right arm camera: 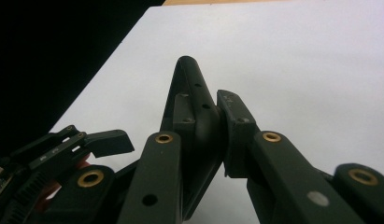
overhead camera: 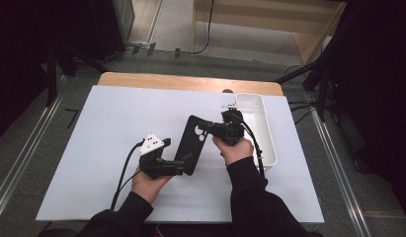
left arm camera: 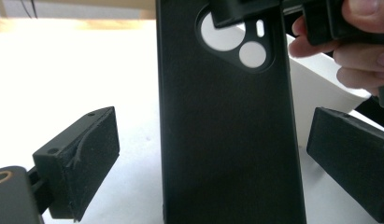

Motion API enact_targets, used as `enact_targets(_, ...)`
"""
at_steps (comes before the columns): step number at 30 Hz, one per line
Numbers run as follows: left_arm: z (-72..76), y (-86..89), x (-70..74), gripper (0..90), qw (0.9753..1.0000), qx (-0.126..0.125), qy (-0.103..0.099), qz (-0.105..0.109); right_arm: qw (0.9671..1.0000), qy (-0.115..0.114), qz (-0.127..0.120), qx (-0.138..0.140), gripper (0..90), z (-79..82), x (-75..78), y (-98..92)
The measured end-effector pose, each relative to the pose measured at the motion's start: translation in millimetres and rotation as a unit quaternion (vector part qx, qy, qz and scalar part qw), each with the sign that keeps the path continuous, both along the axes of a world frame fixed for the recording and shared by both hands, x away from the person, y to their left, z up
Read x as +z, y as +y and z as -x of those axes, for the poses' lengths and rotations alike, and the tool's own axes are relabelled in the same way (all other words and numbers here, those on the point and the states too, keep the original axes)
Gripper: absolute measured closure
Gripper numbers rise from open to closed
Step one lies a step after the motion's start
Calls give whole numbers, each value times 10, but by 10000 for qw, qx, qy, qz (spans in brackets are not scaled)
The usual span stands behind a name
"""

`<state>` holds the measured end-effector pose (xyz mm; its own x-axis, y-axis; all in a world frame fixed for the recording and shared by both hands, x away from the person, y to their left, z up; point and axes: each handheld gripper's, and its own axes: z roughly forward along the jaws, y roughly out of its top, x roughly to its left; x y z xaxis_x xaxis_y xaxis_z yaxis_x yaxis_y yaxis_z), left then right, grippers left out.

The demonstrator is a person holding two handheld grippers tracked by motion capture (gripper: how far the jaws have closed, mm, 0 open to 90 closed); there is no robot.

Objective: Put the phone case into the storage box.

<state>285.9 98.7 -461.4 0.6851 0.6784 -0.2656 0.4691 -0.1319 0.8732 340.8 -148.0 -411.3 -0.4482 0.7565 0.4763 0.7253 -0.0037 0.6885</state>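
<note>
A black phone case (overhead camera: 189,143) with round camera cut-outs is held up off the white mat, between both hands. My right gripper (overhead camera: 210,130) is shut on its camera end; in the right gripper view the jaws (right arm camera: 217,126) pinch the case's rim (right arm camera: 189,84). My left gripper (overhead camera: 183,165) is at the case's lower end. In the left gripper view it (left arm camera: 217,163) stands open, and the case (left arm camera: 227,130) rises between its two pads (left arm camera: 87,158) with a gap on each side. The right gripper's jaw covers part of the cut-out.
A white rectangular bin (overhead camera: 262,128) stands at the mat's right edge, just behind my right hand (overhead camera: 235,150). The white mat (overhead camera: 111,123) covers most of the wooden table (overhead camera: 141,80). My left gripper (right arm camera: 63,149) also shows low left in the right gripper view.
</note>
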Motion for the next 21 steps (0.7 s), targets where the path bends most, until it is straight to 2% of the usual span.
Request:
enact_targets(7, -100, 57, 19, 24, 9985, -131, 503, -146, 9995, -199, 247, -62, 769, 37, 51, -31)
enact_targets(13, -181, 91, 27, 24, 9953, -316, 865, -315, 9979, -463, 447, 7, 769, 72, 82, -34)
enact_targets(20, -230, 126, 99, 24, 9917, -594, 950, -628, 9963, -678, 487, 215, 768, 110, 111, -55)
enact_targets(21, -238, 129, 101, 24, 9909, -628, 1029, -596, 9957, -729, 505, 250, 768, 116, 117, -63)
